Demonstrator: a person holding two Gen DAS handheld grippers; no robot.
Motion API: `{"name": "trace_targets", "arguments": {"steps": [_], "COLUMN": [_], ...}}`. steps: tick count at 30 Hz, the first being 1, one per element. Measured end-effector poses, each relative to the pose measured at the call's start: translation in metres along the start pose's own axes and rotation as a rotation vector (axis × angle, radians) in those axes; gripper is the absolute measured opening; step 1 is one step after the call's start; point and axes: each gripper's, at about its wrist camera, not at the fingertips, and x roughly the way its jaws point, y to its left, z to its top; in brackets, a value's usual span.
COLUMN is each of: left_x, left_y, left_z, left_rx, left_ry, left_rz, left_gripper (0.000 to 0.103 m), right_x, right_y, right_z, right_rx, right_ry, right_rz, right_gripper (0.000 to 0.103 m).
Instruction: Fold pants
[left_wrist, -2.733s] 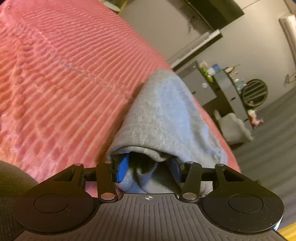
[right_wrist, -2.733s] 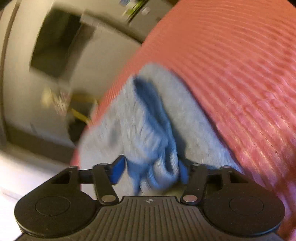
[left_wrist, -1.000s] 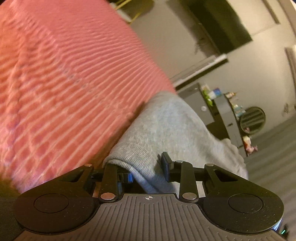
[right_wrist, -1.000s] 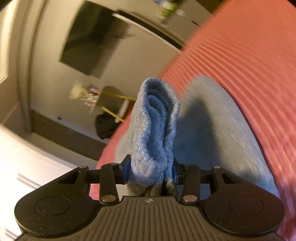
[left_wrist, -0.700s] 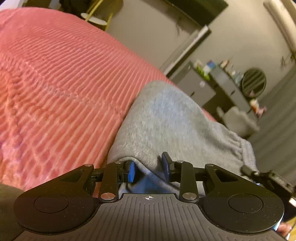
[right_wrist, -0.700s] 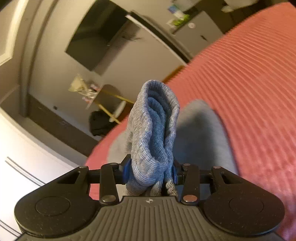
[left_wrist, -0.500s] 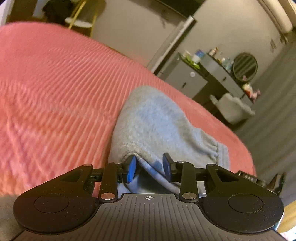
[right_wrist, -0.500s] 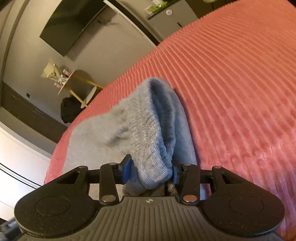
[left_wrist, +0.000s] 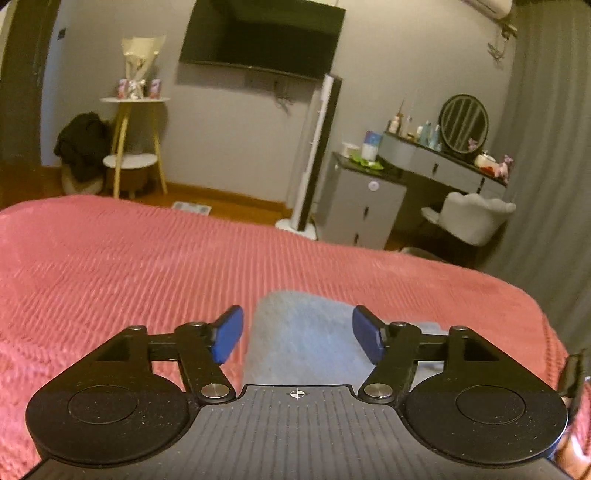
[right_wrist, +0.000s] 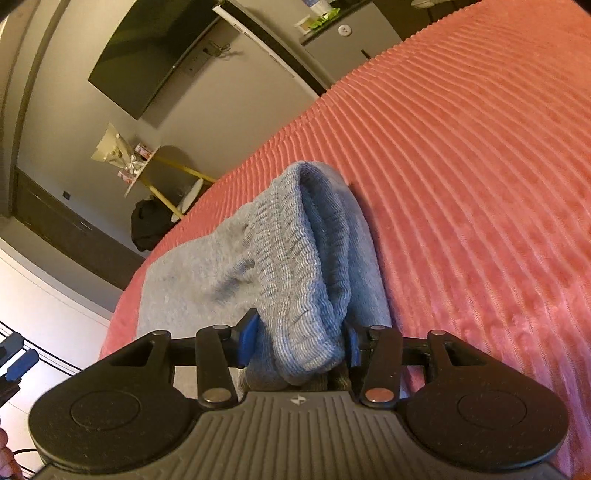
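My left gripper (left_wrist: 297, 338) gapes wide, empty, above the pants (left_wrist: 295, 332). My right gripper (right_wrist: 297, 341) pinches their ribbed waistband (right_wrist: 306, 258); its lower end hides behind my housing at 6 o'clock.

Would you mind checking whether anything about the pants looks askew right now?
The grey knit pants lie mostly flat on the red ribbed bedspread, but their ribbed waistband stands bunched up in the right gripper.
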Motion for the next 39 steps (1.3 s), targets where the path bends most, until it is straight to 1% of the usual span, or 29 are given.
{"name": "trace_targets", "arguments": {"steps": [2,3,4,5,6,7,8,10,12,14,15,16,17,18,19,20,21,22,23,24,25,26,27,28,29,31,33,35,39], "left_x": [0.024,0.038,0.052,0.07,0.085,0.098,0.103,0.098,0.084,0.073,0.071,0.075,0.083,0.095,0.109,0.126,0.143,0.168,0.187,0.203,0.209,0.207,0.204,0.196,0.185,0.163,0.136,0.107,0.073], "left_y": [0.006,0.007,0.008,0.006,0.006,0.008,0.008,-0.001,-0.015,-0.029,-0.033,-0.038,-0.041,-0.044,-0.045,-0.043,-0.04,-0.036,-0.032,-0.031,-0.035,-0.042,-0.046,-0.048,-0.047,-0.044,-0.036,-0.029,-0.015], "left_z": [-0.017,-0.027,-0.039,-0.054,-0.067,-0.081,-0.092,-0.09,-0.076,-0.054,-0.043,-0.032,-0.021,-0.013,-0.008,-0.006,-0.008,-0.012,-0.017,-0.026,-0.034,-0.04,-0.042,-0.042,-0.039,-0.038,-0.047,-0.064,-0.103], "left_rx": [-0.061,-0.076,-0.07,-0.063,-0.052,-0.038,-0.031,0.012,0.084,0.136,0.148,0.155,0.161,0.164,0.158,0.149,0.135,0.119,0.121,0.161,0.227,0.303,0.329,0.315,0.282,0.202,0.132,0.102,0.019], "left_ry": [0.086,0.135,0.193,0.273,0.341,0.389,0.392,0.366,0.299,0.188,0.151,0.122,0.107,0.096,0.088,0.089,0.117,0.192,0.253,0.287,0.273,0.234,0.225,0.224,0.224,0.236,0.262,0.273,0.309], "left_rz": [-0.044,-0.064,-0.06,-0.023,0.009,0.038,0.059,0.074,0.073,0.04,0.024,0.008,0.002,0.014,0.031,0.041,0.056,0.088,0.137,0.211,0.247,0.283,0.299,0.292,0.262,0.174,0.098,0.071,0.046], "left_gripper": [0.068,0.064,0.059,0.05,0.044,0.045,0.045,0.043,0.033,0.037,0.039,0.041,0.049,0.053,0.054,0.057,0.057,0.057,0.06,0.063,0.069,0.076,0.074,0.069,0.061,0.063,0.066,0.068,0.069], "right_x": [-0.002,-0.003,-0.006,-0.007,-0.007,-0.007,-0.007,-0.004,-0.003,-0.002,-0.001,0.0,0.002,0.003,0.004,0.005,0.005,0.005,0.005,0.005,0.006,0.006,0.007,0.007,0.007,0.006,0.006,0.004,-0.004], "right_y": [0.0,0.0,0.0,0.002,0.001,0.001,0.002,0.004,0.003,-0.002,-0.005,-0.007,-0.007,-0.007,-0.007,-0.006,-0.006,-0.007,-0.007,-0.009,-0.01,-0.011,-0.011,-0.012,-0.013,-0.017,-0.021,-0.027,-0.04], "right_z": [0.0,0.0,0.0,-0.001,-0.002,-0.003,-0.003,-0.005,-0.004,-0.003,-0.003,-0.003,-0.003,-0.004,-0.004,-0.005,-0.006,-0.007,-0.007,-0.007,-0.008,-0.008,-0.009,-0.009,-0.009,-0.009,-0.008,-0.006,-0.007], "right_rx": [0.01,0.016,0.02,0.023,0.023,0.018,0.006,-0.018,-0.026,0.004,0.021,0.03,0.034,0.03,0.021,0.012,0.008,0.007,0.008,0.012,0.014,0.012,0.008,0.007,0.014,0.039,0.085,0.148,0.274], "right_ry": [-0.016,-0.022,-0.029,-0.031,-0.031,-0.028,-0.026,-0.011,-0.016,-0.014,-0.011,-0.01,-0.01,-0.012,-0.014,-0.016,-0.02,-0.021,-0.022,-0.023,-0.023,-0.021,-0.02,-0.022,-0.022,-0.02,-0.013,-0.008,0.002], "right_rz": [0.014,0.024,0.035,0.04,0.037,0.028,0.017,0.009,0.0,0.01,0.019,0.026,0.028,0.029,0.027,0.024,0.025,0.027,0.031,0.037,0.042,0.047,0.046,0.045,0.049,0.064,0.09,0.117,0.15], "right_gripper": [0.044,0.044,0.043,0.043,0.043,0.043,0.043,0.044,0.044,0.044,0.044,0.044,0.044,0.044,0.045,0.045,0.045,0.045,0.045,0.045,0.045,0.045,0.045,0.045,0.046,0.047,0.051,0.052,0.054]}}
